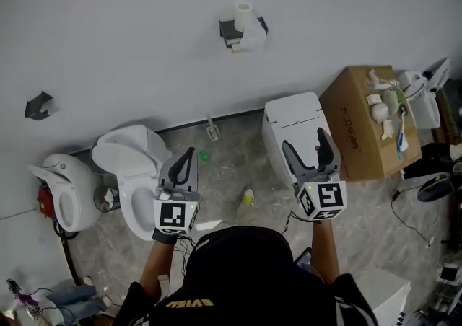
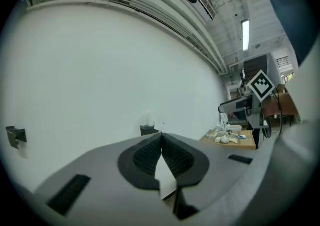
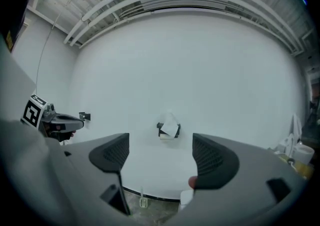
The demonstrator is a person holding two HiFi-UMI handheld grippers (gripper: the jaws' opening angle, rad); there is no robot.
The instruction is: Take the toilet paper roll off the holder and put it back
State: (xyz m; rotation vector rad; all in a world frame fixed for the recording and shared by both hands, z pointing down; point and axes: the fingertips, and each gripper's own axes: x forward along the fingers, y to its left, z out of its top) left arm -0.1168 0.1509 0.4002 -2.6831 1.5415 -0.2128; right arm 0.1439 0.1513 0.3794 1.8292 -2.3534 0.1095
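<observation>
- Step in hand: the reach, nothing taken yet. Toilet paper roll (image 1: 243, 14) sits on holder (image 1: 229, 29) on the wall, well apart from both claws.
- Right gripper (image 1: 304, 141): released, empty, aimed at roll.
- Left gripper (image 1: 189, 153): clenched on nothing.
- Next, likely: bring right gripper to roll, straddle it, close.

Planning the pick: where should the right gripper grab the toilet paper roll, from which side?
Pinch the toilet paper roll across its round sides, coming from the front: it seems to stand upright on the holder, wall behind, loose sheet hanging below.
</observation>
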